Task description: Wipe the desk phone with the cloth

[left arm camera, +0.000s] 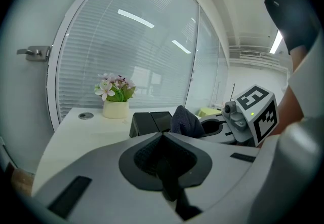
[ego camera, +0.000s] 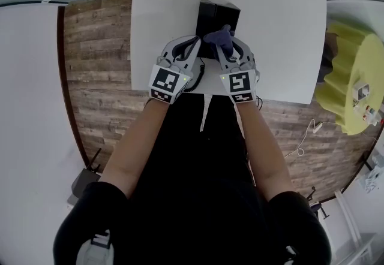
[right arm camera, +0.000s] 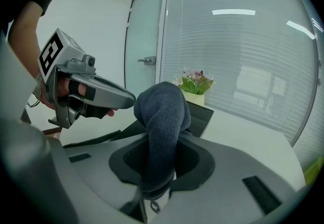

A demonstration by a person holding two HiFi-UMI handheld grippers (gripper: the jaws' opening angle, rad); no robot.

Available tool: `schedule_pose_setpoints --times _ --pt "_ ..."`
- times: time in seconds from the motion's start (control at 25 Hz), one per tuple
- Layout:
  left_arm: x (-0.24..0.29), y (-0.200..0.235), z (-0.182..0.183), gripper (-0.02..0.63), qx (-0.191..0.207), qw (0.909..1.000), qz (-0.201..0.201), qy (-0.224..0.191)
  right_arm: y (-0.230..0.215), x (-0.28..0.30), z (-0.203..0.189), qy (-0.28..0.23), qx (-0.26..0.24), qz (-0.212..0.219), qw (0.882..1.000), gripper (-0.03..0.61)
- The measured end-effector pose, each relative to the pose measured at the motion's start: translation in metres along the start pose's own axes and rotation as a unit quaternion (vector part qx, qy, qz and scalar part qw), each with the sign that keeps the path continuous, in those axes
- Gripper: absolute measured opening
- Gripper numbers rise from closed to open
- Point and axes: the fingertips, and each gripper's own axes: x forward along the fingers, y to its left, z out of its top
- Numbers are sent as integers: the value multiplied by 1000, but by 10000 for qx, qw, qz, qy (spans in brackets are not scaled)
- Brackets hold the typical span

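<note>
The black desk phone (ego camera: 217, 18) sits on the white table (ego camera: 282, 36), just ahead of both grippers. My right gripper (ego camera: 227, 48) is shut on a dark blue cloth (ego camera: 218, 36), which bunches up over the phone's near end. In the right gripper view the cloth (right arm camera: 162, 111) rises from between the jaws and hides part of the phone (right arm camera: 203, 111). My left gripper (ego camera: 193, 48) hovers at the phone's left near corner, jaws shut with nothing between them. From the left gripper view the phone (left arm camera: 149, 121), the cloth (left arm camera: 185, 120) and the right gripper (left arm camera: 217, 127) lie ahead.
A coiled black cord (right arm camera: 91, 139) runs along the table by the phone. A cream pot of flowers (left arm camera: 115, 109) stands at the table's far edge before a glass wall with blinds. A yellow-green round object (ego camera: 351, 84) stands on the floor to the right.
</note>
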Motion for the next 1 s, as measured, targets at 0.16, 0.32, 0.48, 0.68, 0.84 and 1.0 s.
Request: schedule_pose_setpoints --times 0.16,0.32,0.48,0.68,0.84,1.0 --pt "-2 -1 -9 11 4 10000 13 72 6 -3 -5 14 -1 24 10000 98" --pt "-4 -3 -13 11 -7 9999 37 120 11 -6 -9 41 -76 62 9999 98" --pt "-4 -4 -15 11 29 9999 81 124 17 -9 -15 66 -140 117 9998 98" --pt "-8 -2 -21 11 1 9997 133 188 24 -12 -21 178 -107 229 9995 98" --pt "-12 -2 -22 11 0 9996 139 258 30 -15 -28 336 -105 363 9987 98" --pt "-13 1 -24 11 -187 9993 157 276 38 -18 -34 623 -59 585 9963 98"
